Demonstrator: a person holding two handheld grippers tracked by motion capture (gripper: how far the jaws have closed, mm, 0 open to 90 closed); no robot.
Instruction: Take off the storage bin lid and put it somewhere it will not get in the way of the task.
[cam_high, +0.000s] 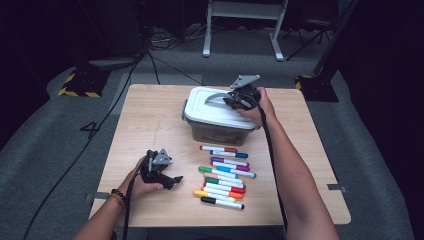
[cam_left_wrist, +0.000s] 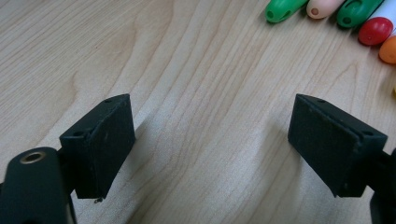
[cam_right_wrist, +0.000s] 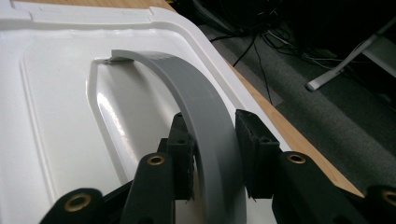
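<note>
A grey plastic box (cam_high: 215, 131) with a white lid (cam_high: 200, 107) stands at the back middle of the wooden table (cam_high: 150, 125). The lid's grey handle (cam_high: 216, 97) is raised into an arch. My right gripper (cam_high: 235, 100) is shut on this handle (cam_right_wrist: 201, 93), with a black pad on each side of it above the lid (cam_right_wrist: 60, 93). Several coloured markers (cam_high: 223, 176) lie in a row in front of the box. My left gripper (cam_high: 172, 181) rests on the table left of them, open with only bare wood between its pads (cam_left_wrist: 212, 140). Marker caps (cam_left_wrist: 285, 9) show at the top right of the left gripper view.
The table's right edge (cam_right_wrist: 299, 140) runs close beside the box. Beyond the table are grey floor, black cables (cam_high: 150, 60) and the white legs of a stand (cam_high: 240, 30). Bare wood lies left of the box.
</note>
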